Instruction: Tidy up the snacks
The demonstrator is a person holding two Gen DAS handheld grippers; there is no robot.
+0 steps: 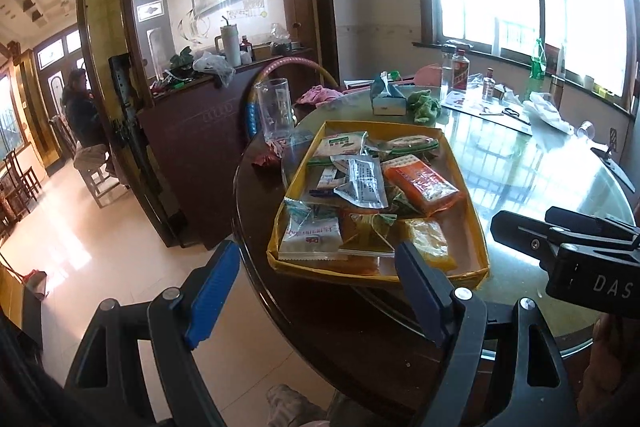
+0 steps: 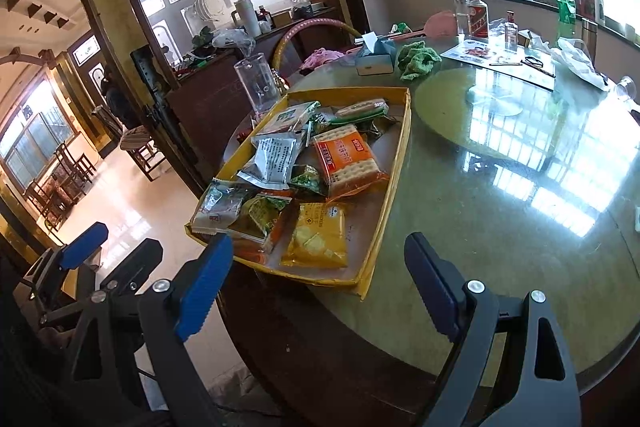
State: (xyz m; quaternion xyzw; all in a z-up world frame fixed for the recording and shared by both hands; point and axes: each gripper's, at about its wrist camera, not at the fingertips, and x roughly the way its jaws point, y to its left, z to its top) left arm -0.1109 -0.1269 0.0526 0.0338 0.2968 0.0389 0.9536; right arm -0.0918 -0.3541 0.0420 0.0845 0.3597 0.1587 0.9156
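A shallow yellow box lid (image 1: 474, 223) (image 2: 394, 179) lies on the round glass-topped table, near its front left edge. It holds several snack packets: an orange cracker pack (image 1: 424, 185) (image 2: 350, 159), a yellow cracker pack (image 1: 430, 241) (image 2: 320, 235), a silver sachet (image 1: 362, 183) (image 2: 276, 159) and a white-green packet (image 1: 310, 233) (image 2: 222, 205). My left gripper (image 1: 318, 291) is open and empty, just short of the box's near edge. My right gripper (image 2: 320, 287) is open and empty, in front of the box's near right corner. The right gripper also shows in the left wrist view (image 1: 520, 231).
A clear glass mug (image 1: 274, 113) (image 2: 258, 81) stands behind the box. Further back are a tissue box (image 1: 388, 99) (image 2: 374, 57), a green cloth (image 1: 426, 105) (image 2: 416, 59), bottles (image 1: 460, 69) (image 2: 478, 15) and plastic bags. A person (image 1: 82, 107) sits at far left.
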